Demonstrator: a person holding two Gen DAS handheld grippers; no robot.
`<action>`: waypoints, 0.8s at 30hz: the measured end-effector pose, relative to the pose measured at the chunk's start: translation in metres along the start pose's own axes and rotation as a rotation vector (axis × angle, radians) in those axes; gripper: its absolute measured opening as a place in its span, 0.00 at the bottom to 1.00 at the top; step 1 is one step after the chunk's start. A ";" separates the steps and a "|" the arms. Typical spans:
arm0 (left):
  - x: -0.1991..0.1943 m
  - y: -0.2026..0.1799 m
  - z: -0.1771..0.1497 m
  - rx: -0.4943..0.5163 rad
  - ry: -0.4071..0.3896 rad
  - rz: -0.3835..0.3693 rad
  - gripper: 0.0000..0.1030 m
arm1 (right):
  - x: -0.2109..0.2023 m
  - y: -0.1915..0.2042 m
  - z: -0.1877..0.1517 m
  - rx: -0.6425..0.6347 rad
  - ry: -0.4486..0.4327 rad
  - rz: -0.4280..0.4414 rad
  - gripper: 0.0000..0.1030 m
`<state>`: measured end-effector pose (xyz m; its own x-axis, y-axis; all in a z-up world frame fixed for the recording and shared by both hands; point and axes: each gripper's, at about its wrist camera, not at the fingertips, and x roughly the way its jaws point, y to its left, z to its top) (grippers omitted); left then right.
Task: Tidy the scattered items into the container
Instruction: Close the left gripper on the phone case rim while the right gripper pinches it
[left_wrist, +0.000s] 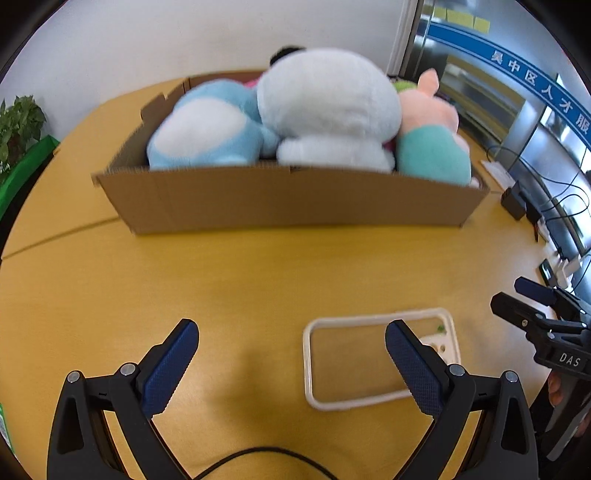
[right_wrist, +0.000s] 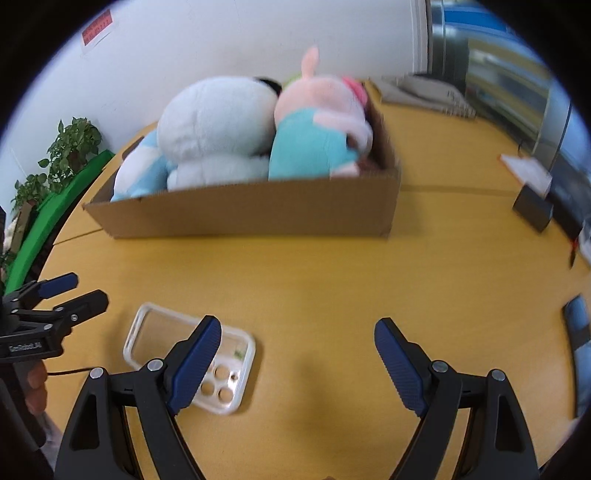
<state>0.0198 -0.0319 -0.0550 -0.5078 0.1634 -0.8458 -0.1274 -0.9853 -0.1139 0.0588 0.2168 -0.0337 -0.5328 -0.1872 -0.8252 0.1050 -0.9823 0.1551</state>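
A cardboard box (left_wrist: 295, 201) (right_wrist: 251, 214) stands on the yellow table and holds several plush toys: a blue and white one (left_wrist: 207, 129), a big white one (left_wrist: 328, 107) (right_wrist: 218, 122), and a pink one in teal (left_wrist: 432, 147) (right_wrist: 314, 136). A clear phone case (left_wrist: 380, 358) (right_wrist: 192, 362) lies flat on the table in front of the box. My left gripper (left_wrist: 291, 365) is open and empty, its right finger over the case. My right gripper (right_wrist: 297, 365) is open and empty, to the right of the case. Each gripper also shows at the edge of the other view.
A green plant (left_wrist: 18, 125) (right_wrist: 70, 155) and a green board stand at the table's left edge. A black box (left_wrist: 513, 203) (right_wrist: 532, 210), cables and papers (right_wrist: 528, 171) lie at the right. A keyboard (right_wrist: 428, 92) sits far back right.
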 end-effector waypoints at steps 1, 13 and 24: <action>0.004 0.001 -0.003 -0.006 0.012 -0.003 0.99 | 0.005 0.000 -0.005 0.003 0.020 0.003 0.83; 0.033 -0.002 -0.026 -0.024 0.093 -0.011 0.77 | 0.039 0.021 -0.030 -0.023 0.099 -0.048 0.79; 0.025 -0.013 -0.037 -0.009 0.095 -0.012 0.06 | 0.041 0.038 -0.030 -0.082 0.078 -0.049 0.18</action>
<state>0.0399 -0.0167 -0.0940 -0.4230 0.1699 -0.8900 -0.1250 -0.9838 -0.1284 0.0668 0.1724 -0.0778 -0.4724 -0.1347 -0.8710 0.1500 -0.9861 0.0711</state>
